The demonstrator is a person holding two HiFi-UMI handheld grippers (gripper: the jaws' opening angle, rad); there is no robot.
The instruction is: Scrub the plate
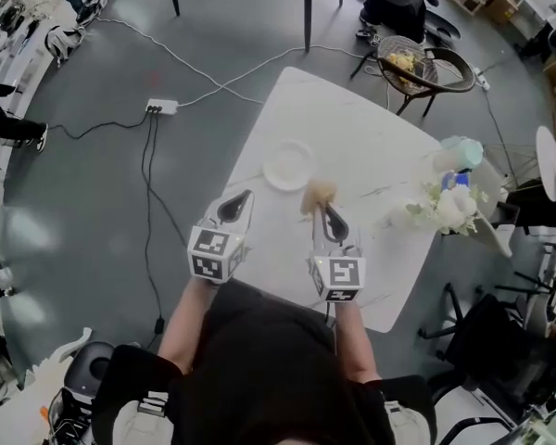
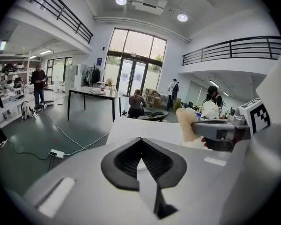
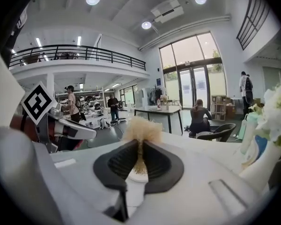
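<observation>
The white plate (image 1: pixel 288 165) is seen near the left edge of the worktop (image 1: pixel 371 146), just ahead of both tools. The left tool (image 1: pixel 233 209) is closed with nothing between its jaws. The right tool (image 1: pixel 326 213) is clamped on a tan fluffy scrubber (image 1: pixel 319 194), just beside the plate.

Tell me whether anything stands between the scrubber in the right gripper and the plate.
Nothing visible does. The right gripper holds the beige scrubber close beside the plate, and nothing lies between them on the white table. The left gripper, shut and empty, sits off to the plate's other side.
</observation>
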